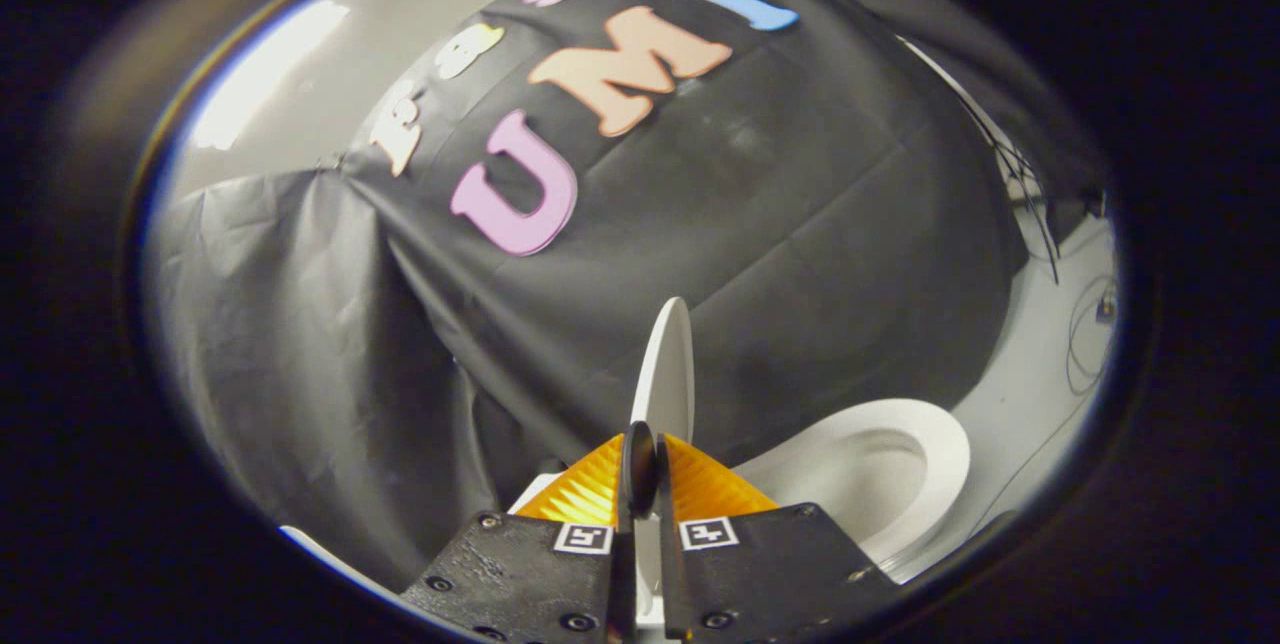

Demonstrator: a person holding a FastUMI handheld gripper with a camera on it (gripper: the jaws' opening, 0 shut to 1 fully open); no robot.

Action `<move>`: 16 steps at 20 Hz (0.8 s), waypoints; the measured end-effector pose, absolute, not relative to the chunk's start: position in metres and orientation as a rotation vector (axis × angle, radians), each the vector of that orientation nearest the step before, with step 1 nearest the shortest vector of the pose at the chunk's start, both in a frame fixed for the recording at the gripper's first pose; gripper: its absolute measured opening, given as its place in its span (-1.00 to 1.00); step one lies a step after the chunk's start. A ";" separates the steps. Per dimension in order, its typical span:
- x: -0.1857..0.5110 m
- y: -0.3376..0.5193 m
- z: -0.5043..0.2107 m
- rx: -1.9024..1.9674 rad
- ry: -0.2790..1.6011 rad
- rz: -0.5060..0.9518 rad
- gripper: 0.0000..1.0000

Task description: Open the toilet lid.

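The white toilet lid (667, 364) stands raised, seen edge-on, rising straight up from between my fingers. My gripper (640, 469) is shut on the lid's edge, one finger on each face. To the right and below, the white toilet seat ring (925, 429) lies uncovered, with the bowl (850, 484) visible inside it. The lid's lower part is hidden behind my fingers.
The black cloth wall (750, 224) hangs close behind the toilet. A pale floor (1040, 394) with thin cables (1085, 324) runs along the right of the bowl. A bright light strip (265, 69) shows up on the left wall.
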State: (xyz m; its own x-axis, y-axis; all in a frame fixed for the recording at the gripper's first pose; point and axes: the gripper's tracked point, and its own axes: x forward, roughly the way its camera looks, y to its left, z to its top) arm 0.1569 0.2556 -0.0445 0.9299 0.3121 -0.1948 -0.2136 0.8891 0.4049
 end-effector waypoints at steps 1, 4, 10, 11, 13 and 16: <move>0.156 0.266 -0.041 0.350 0.273 0.280 -0.79; 0.156 0.301 -0.030 0.225 0.296 0.303 -0.80; 0.161 0.381 -0.022 0.046 0.311 0.399 -0.79; 0.160 0.392 -0.019 0.031 0.309 0.419 -0.79; 0.160 0.411 -0.020 0.002 0.306 0.444 -0.79; 0.160 0.440 -0.026 -0.026 0.312 0.482 -0.79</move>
State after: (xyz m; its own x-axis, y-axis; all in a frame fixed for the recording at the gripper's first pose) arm 0.1601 0.4398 -0.0262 0.8398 0.4519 -0.3009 -0.4599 0.8866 0.0480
